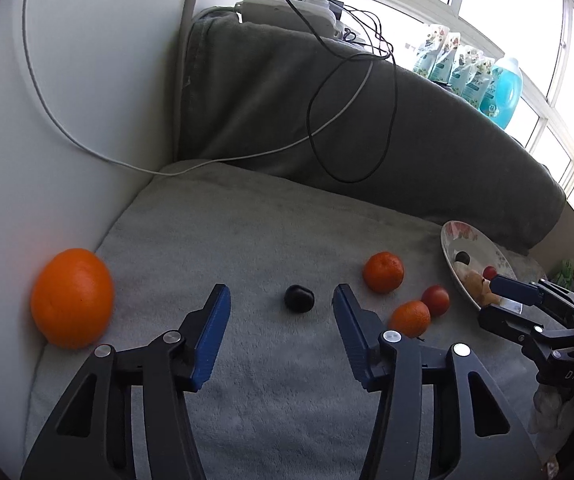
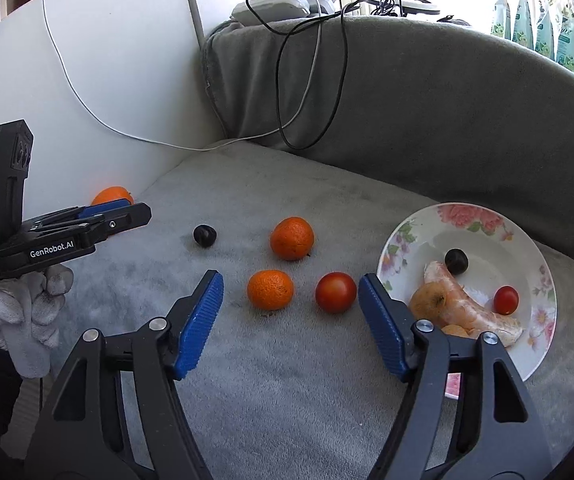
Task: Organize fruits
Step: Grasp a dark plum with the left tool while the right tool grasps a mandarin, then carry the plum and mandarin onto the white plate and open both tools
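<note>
My left gripper (image 1: 280,294) is open just above the grey cushion, and a small dark plum (image 1: 299,298) lies between its blue tips, untouched. A big orange (image 1: 72,298) rests at the left against the white panel. My right gripper (image 2: 291,280) is open too. A mandarin (image 2: 270,290) and a red tomato (image 2: 335,292) sit just beyond its tips, with a second mandarin (image 2: 291,239) farther off. The flowered plate (image 2: 415,236) at the right holds another dark plum (image 2: 456,261), a cherry tomato (image 2: 506,300) and peeled citrus pieces (image 2: 467,312).
A gloved hand (image 2: 27,320) holds the left gripper at the left of the right wrist view. The sofa backrest (image 1: 407,120) rises behind, with black and white cables (image 1: 327,120) hanging over it. A power strip (image 1: 287,4) and bottles (image 1: 503,88) stand by the window.
</note>
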